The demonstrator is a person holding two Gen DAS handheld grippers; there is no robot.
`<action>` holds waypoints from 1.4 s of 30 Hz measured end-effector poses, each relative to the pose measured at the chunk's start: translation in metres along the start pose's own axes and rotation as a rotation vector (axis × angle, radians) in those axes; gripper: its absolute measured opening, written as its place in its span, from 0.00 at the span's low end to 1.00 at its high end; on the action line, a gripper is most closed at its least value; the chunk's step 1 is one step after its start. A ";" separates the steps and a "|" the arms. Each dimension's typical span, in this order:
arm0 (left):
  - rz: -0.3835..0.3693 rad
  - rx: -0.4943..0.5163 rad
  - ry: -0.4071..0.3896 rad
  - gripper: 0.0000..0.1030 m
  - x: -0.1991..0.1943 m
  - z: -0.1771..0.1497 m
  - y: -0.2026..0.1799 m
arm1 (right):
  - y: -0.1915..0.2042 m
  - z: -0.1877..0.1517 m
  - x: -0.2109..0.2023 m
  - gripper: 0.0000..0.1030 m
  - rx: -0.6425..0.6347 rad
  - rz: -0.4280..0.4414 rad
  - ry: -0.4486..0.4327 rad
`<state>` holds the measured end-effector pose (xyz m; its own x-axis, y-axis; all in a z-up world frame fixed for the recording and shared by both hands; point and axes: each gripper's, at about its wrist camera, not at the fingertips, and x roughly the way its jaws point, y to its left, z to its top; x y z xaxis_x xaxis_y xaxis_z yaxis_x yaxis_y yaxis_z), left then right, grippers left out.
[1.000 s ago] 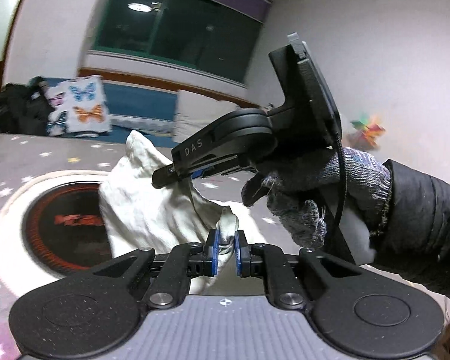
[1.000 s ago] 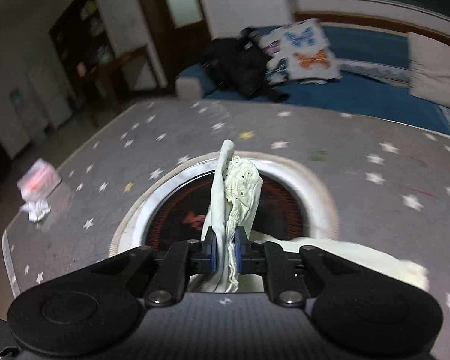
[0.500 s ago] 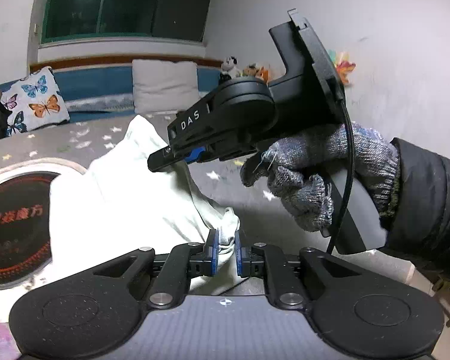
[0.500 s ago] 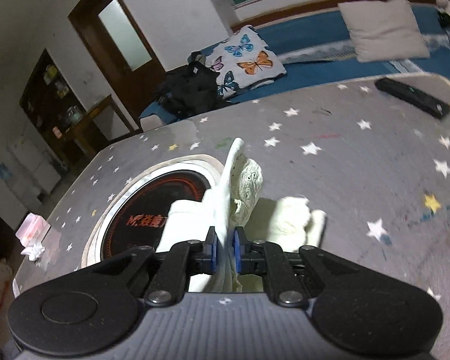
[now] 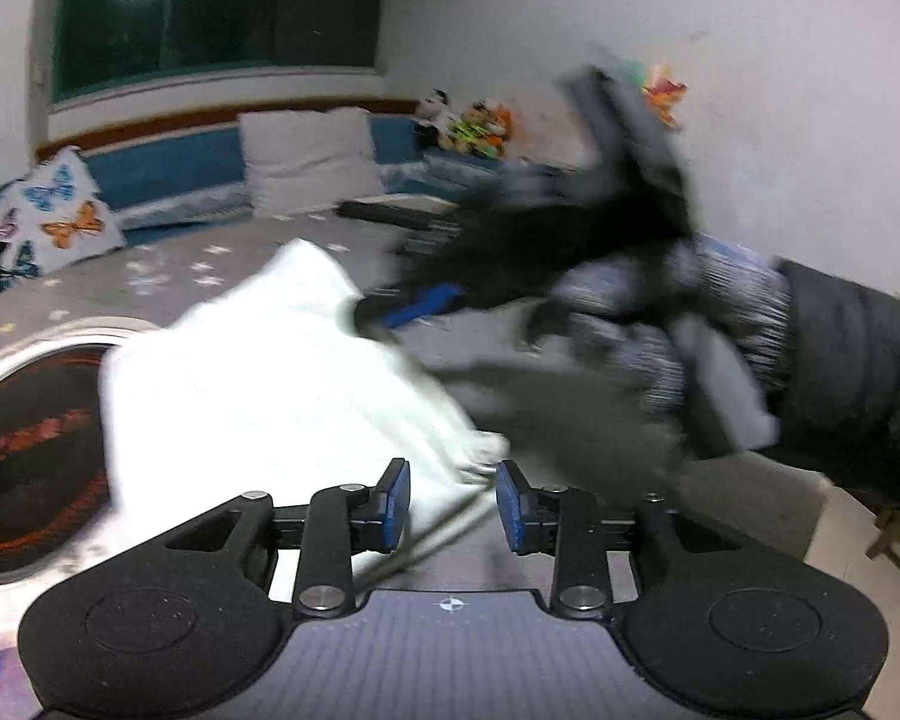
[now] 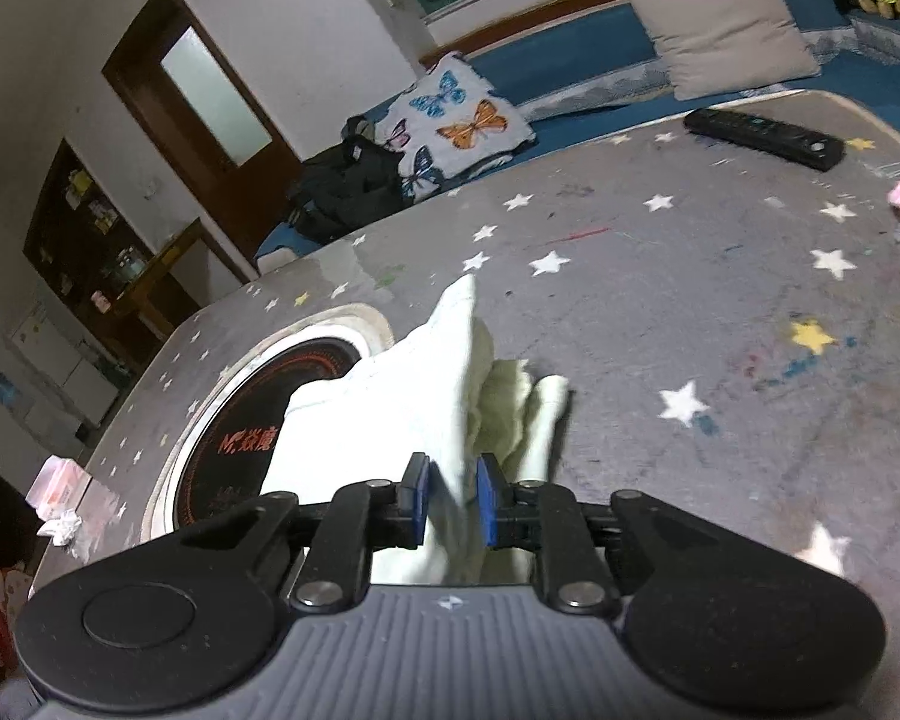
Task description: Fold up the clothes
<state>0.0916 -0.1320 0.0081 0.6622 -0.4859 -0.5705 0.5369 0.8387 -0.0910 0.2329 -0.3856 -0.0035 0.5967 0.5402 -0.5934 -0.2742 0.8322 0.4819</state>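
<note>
Fingers of the left gripper (image 5: 452,501) stand apart, blue pads clear of the white garment (image 5: 258,372), whose edge lies just ahead of them on the star-patterned table (image 5: 570,420). On the left, the cloth overlaps a round black burner (image 5: 24,450) set into the table. Fingers of the right gripper (image 6: 453,501) are parted too, yet a fold of the garment (image 6: 414,396) stands between the pads; whether they pinch it I cannot tell. Farther right lies a black remote (image 6: 762,137).
</note>
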 end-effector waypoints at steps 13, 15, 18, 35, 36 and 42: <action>0.186 -0.063 0.037 0.34 -0.012 -0.020 0.043 | 0.035 -0.069 -0.077 0.18 -0.203 0.067 -0.021; 0.190 -0.067 0.044 0.34 -0.013 -0.023 0.042 | 0.038 -0.078 -0.074 0.21 -0.233 0.045 -0.022; 0.192 -0.065 0.056 0.34 -0.013 -0.026 0.042 | 0.043 -0.090 -0.067 0.21 -0.276 0.006 -0.023; 0.259 -0.047 0.081 0.97 -0.007 -0.032 0.043 | 0.043 -0.105 -0.072 0.21 -0.304 -0.090 -0.088; 0.259 -0.048 0.080 1.00 -0.007 -0.032 0.043 | 0.044 -0.105 -0.070 0.21 -0.312 -0.093 -0.086; 0.263 -0.063 0.109 1.00 -0.001 -0.031 0.049 | 0.043 -0.108 -0.066 0.10 -0.308 -0.107 -0.071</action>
<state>0.1003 -0.0829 -0.0212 0.7123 -0.2232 -0.6654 0.3184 0.9477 0.0229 0.1004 -0.3719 -0.0140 0.6823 0.4471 -0.5785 -0.4161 0.8880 0.1956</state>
